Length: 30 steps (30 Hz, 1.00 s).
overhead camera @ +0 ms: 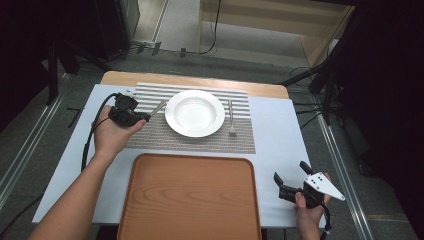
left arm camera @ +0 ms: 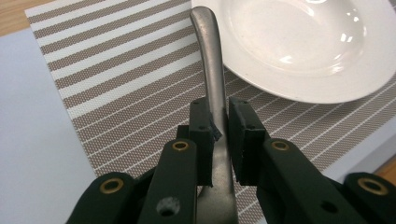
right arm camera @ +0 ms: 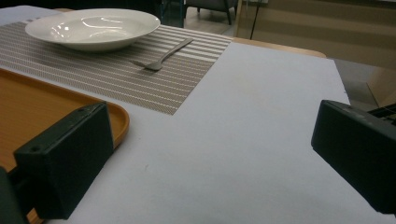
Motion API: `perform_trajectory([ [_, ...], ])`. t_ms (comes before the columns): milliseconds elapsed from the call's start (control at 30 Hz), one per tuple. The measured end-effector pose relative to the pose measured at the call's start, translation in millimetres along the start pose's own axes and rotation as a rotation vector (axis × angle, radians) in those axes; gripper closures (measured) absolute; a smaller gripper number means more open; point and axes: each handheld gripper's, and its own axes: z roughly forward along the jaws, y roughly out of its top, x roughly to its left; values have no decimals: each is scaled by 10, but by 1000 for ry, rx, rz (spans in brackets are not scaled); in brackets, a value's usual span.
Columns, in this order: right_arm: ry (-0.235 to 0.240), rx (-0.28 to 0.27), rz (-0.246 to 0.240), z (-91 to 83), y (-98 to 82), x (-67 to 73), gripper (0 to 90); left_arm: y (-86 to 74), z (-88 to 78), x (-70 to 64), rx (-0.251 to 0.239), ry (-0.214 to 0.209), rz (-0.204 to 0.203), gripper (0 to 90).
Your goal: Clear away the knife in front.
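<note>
A dull, curved silver utensil handle [left arm camera: 212, 79] is clamped between the left gripper [left arm camera: 218, 133] pads, above the striped placemat's [left arm camera: 116, 93] left edge beside the white plate [left arm camera: 299, 46]. The right gripper [right arm camera: 210, 154] gapes wide near the table's front right corner.

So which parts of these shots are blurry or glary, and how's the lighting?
High view: table evenly lit, surroundings dark, soft glare on the white plate. Left gripper view: metal utensil handle held in the left gripper is sharp, with a sheen. Right gripper view: the near jaws are soft, the fork fairly clear.
</note>
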Motion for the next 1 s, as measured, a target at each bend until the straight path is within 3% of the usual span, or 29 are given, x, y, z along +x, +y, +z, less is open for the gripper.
perform_trajectory([
  [367, 0, -1, 4, -3, 0, -1, 0, -205, -121, -254, -34, -46, 7, 783],
  [533, -1, -2, 5, -5, 0, -3, 0, -352, -143, -404, -31, -47, 26, 783],
  [733, 1, -2, 4, -5, 0, -2, 0, -548, -179, -518, -45, -77, 16, 783],
  [1000, 1, -1, 4, -6, 0, 0, 0, -729, -245, -661, -53, -70, 26, 783],
])
